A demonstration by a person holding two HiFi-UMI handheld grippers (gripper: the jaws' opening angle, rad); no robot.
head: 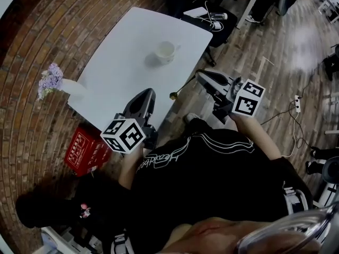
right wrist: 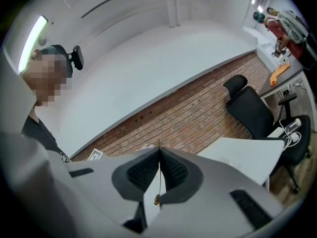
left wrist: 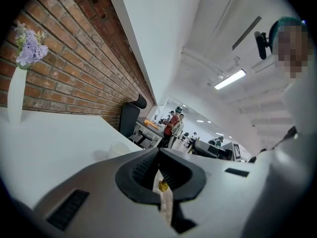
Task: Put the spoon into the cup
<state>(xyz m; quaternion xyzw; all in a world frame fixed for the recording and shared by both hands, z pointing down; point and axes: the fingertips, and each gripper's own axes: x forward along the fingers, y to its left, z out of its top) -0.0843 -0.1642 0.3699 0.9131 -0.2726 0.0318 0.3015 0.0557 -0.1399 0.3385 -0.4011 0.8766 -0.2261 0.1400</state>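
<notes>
In the head view I have the cup point(head: 165, 51) upright on the white worktop point(head: 122, 62). The spoon point(head: 174, 94) is well apart from it, with its gold end at the worktop's near edge and its thin handle running into the right gripper point(head: 200, 77). Only the right gripper view confirms the hold: its jaws are pressed together on the handle, a gold line between them. That view also gives me a black chair point(right wrist: 252, 110). The left gripper point(left wrist: 158, 151) shows, in its own view, jaws closed on each other with nothing gripped that I can see. Beyond them a flower vase point(left wrist: 16, 98) stands against the brick wall point(left wrist: 74, 73)
</notes>
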